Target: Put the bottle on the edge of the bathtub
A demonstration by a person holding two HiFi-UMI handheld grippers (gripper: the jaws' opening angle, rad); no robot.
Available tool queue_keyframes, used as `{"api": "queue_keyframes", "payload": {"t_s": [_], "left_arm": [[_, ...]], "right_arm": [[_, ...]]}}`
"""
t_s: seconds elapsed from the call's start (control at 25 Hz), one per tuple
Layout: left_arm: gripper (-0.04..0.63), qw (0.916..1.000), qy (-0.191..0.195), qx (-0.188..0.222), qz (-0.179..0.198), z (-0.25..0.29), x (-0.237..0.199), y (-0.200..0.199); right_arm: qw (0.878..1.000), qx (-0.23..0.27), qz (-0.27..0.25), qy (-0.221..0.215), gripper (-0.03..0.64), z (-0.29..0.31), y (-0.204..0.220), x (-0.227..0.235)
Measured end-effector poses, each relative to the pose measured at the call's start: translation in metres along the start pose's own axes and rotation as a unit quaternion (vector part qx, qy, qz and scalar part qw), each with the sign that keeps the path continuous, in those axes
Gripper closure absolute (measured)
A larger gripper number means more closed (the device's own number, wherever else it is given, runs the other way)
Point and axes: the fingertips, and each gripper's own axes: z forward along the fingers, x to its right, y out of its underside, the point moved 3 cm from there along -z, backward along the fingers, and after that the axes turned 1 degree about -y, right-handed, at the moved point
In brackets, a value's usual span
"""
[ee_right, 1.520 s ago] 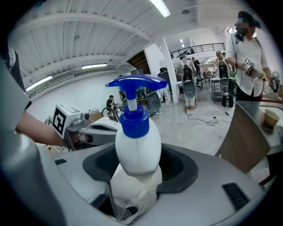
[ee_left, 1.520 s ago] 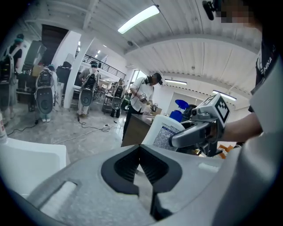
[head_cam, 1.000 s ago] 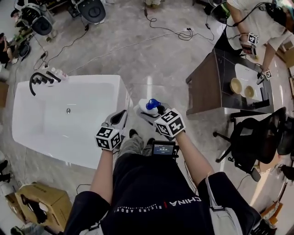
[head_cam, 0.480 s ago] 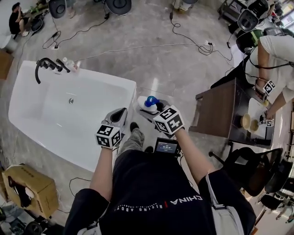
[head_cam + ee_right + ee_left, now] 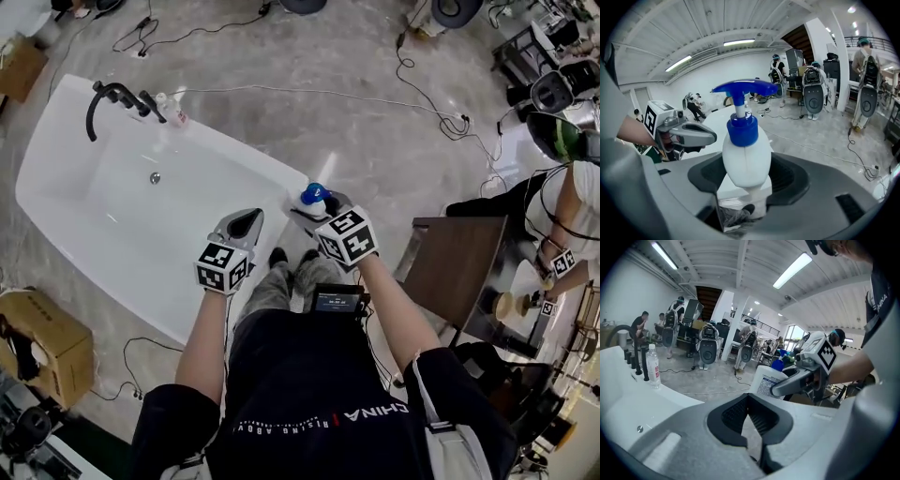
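Though half-hidden overhead, bottle (image 5: pixel 746 157) clearly within right claw (image 5: pixel 749 194).

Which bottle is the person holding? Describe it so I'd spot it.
Find the big white bathtub; beside its near corner the right gripper holds the bottle. It is white with a blue pump top, unlike the clear water bottle by the black tap.

Bright, even light from ceiling strip lamps (image 5: pixel 792 270); sharp head view, fisheye-bent, dark-cornered gripper views.
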Motion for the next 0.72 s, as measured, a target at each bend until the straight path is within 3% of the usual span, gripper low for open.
{"api": "queue_keyframes", "payload": {"t_s": [0.36,0.72], "left_arm": [[0.586,0.9973,-0.059,0.002,-0.045,0.039,-0.062,0.008],[0.586,0.9947,-0.075,-0.002,-0.070,0.085,-0.109,0.028]], "right_arm": [[0.999,-0.024,-0.029,-0.023,0.348,0.083,-0.012,0.042],[0.997,-0.039,-0.070,-0.006,0.348,0.177,-0.015,0.080]]}}
